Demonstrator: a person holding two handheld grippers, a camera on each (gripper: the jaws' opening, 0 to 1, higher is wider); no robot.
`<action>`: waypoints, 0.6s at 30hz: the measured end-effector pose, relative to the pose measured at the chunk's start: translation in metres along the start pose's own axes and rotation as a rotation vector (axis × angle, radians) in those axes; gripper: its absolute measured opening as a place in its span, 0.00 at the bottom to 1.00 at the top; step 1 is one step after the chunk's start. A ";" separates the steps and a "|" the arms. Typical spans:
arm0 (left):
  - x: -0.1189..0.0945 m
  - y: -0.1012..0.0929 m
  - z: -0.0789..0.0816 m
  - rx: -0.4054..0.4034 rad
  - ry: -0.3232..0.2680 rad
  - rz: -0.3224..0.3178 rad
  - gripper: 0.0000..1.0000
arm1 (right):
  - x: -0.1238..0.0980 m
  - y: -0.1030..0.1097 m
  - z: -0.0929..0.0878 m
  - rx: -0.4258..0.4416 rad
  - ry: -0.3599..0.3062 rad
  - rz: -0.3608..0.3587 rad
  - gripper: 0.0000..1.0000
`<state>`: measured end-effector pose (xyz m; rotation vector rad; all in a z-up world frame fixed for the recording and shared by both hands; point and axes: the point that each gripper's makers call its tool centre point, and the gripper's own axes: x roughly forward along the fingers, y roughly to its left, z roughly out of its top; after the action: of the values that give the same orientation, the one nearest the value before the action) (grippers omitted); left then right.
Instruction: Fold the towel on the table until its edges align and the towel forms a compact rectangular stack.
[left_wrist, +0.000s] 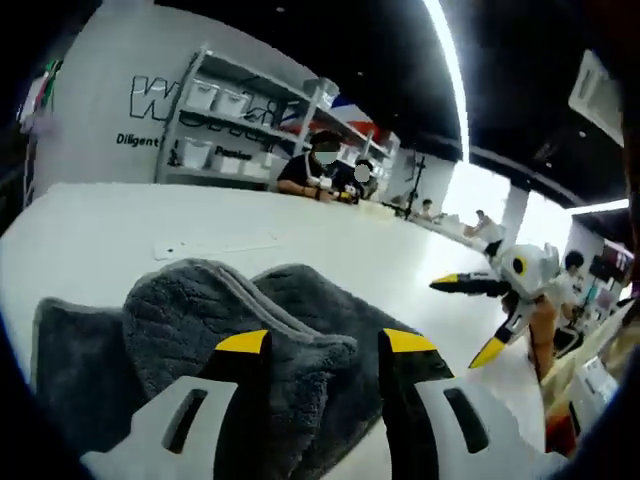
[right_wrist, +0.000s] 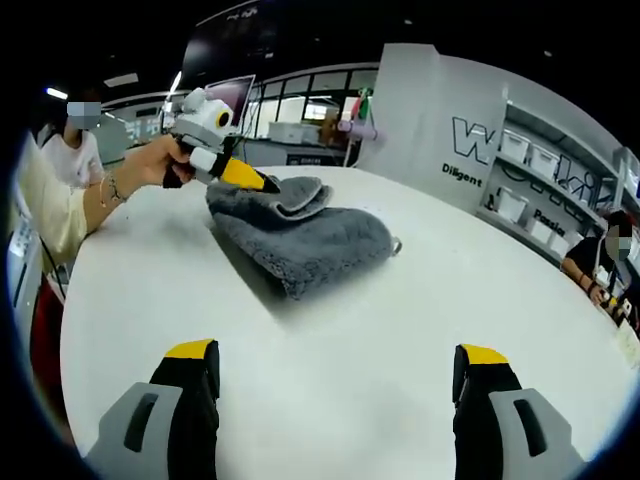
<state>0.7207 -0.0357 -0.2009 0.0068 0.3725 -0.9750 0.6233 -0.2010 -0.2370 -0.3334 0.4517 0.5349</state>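
- Left gripper view: the left tool (left_wrist: 325, 345) has its two yellow-tipped jaws standing apart, with a raised fold of the grey towel (left_wrist: 240, 330) lying between them; whether either jaw presses the cloth cannot be told
- The towel lies on the white table (left_wrist: 110, 235), bunched into thick rounded folds with a pale hem line running over the top fold — a flatter darker part spreads to the left
- To the right in this view the right tool (left_wrist: 470, 318) hangs over the table, well apart from the towel, its yellow tips spread wide, a hand (left_wrist: 545, 330) behind it
- Right gripper view: the right tool (right_wrist: 340, 365) shows its own jaws far apart, nothing between them but bare table (right_wrist: 330, 330)
- Further off the towel (right_wrist: 305, 240) sits as a rough folded heap, one rolled layer on top near its far edge
- The left tool (right_wrist: 250, 180) reaches in from the left, held by a hand (right_wrist: 150, 160) with a bracelet at the wrist; its yellow tip lies at the top fold of the towel, touching or just over it
- Background — grey shelves (left_wrist: 240, 125) with white bins against a wall with lettering, and people sitting at the far edge of the table
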 end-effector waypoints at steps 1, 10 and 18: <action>-0.001 0.000 -0.001 0.051 0.009 0.028 0.42 | 0.000 0.000 0.000 -0.001 0.000 0.001 0.99; 0.013 -0.001 -0.014 0.347 0.096 0.180 0.39 | 0.001 0.003 0.000 -0.009 0.004 0.009 0.99; 0.021 0.007 -0.021 0.347 0.105 0.210 0.27 | 0.001 0.004 0.000 -0.019 0.004 0.011 0.99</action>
<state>0.7310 -0.0451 -0.2287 0.4059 0.2890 -0.8229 0.6215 -0.1973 -0.2381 -0.3509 0.4526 0.5493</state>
